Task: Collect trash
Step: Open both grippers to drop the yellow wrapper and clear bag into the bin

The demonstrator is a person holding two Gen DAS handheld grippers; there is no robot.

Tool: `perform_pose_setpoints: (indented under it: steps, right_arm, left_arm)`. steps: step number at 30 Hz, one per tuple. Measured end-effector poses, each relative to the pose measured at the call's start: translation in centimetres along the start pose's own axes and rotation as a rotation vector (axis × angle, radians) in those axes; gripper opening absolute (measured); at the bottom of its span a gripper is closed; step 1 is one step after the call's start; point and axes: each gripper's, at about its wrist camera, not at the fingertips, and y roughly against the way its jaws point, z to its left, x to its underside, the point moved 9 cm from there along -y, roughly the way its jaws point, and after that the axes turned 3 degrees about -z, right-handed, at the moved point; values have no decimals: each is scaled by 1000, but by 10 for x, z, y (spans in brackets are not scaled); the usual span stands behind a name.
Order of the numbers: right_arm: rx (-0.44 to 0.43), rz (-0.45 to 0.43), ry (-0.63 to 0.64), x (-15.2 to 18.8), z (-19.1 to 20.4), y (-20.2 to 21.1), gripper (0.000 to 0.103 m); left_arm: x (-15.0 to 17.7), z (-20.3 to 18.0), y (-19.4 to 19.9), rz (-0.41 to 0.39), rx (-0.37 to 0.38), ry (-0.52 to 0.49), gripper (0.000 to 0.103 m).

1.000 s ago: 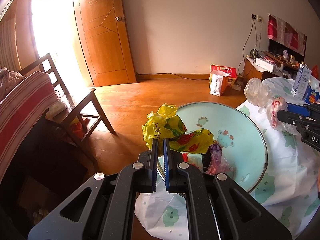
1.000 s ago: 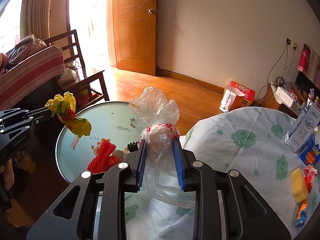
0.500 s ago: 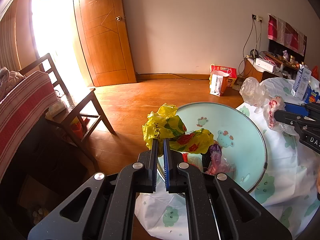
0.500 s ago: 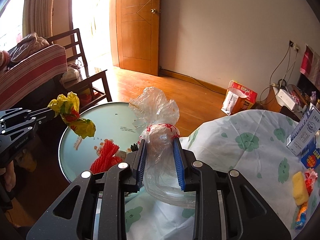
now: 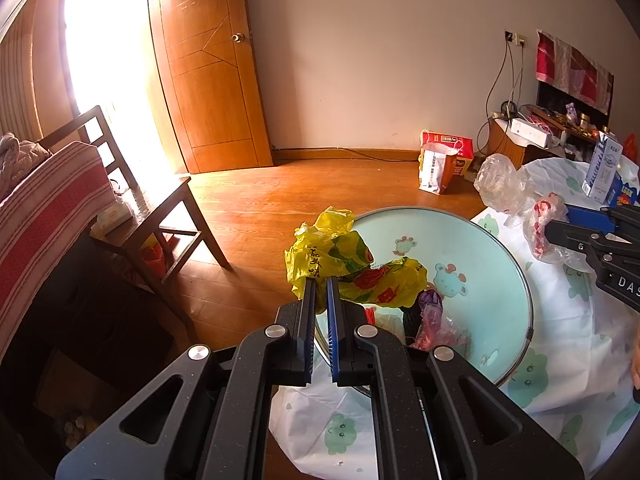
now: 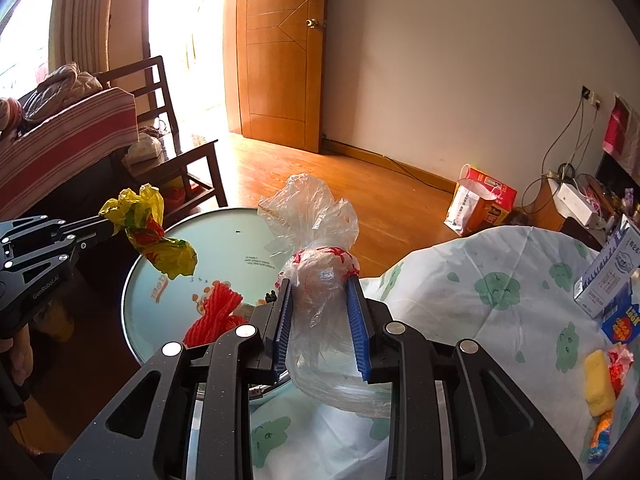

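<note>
My left gripper (image 5: 319, 282) is shut on a crumpled yellow plastic bag (image 5: 340, 264) with red and green print, held over the near rim of a round pale-blue basin (image 5: 500, 248). It also shows in the right wrist view (image 6: 152, 236). My right gripper (image 6: 320, 284) is shut on a clear plastic bag (image 6: 316, 240) with red print, held above the basin's edge; it also shows in the left wrist view (image 5: 536, 216). A red mesh net (image 6: 216, 312) and pink and purple wrappers (image 5: 432, 320) lie in the basin.
A white tablecloth with green prints (image 6: 480, 288) covers the table. On it are a milk carton (image 6: 612, 272), a blue box (image 6: 622, 320), a yellow sponge (image 6: 598, 380) and wrappers. A wooden chair (image 5: 152, 208) stands left; a paper bag (image 5: 440, 164) sits on the floor.
The right gripper with the clear bag has shifted slightly toward the basin. The left gripper holds the yellow bag in the same place.
</note>
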Motion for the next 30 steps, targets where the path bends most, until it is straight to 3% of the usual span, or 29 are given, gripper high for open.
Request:
perform_pose_setpoints:
  steps: [22, 24, 25, 26, 28, 30]
  right_arm:
    - [-31, -3, 11, 0, 11, -6, 29]
    - [-60, -1, 2, 1, 12, -7, 38]
    - [-57, -7, 5, 1, 13, -7, 51]
    - [-51, -9, 8, 1, 12, -7, 56]
    - [-54, -6, 4, 3, 13, -7, 57]
    - [-48, -7, 3, 4, 13, -6, 58]
  left_arm:
    - [0, -5, 0, 8, 25, 6, 7]
    - [1, -9, 0, 8, 36, 8, 14]
    - [1, -12, 0, 9, 44, 4, 24]
    - [2, -15, 1, 7, 49, 1, 34]
    - [3, -19, 2, -2, 55, 1, 48]
    - [5, -24, 2, 2, 58, -7, 53]
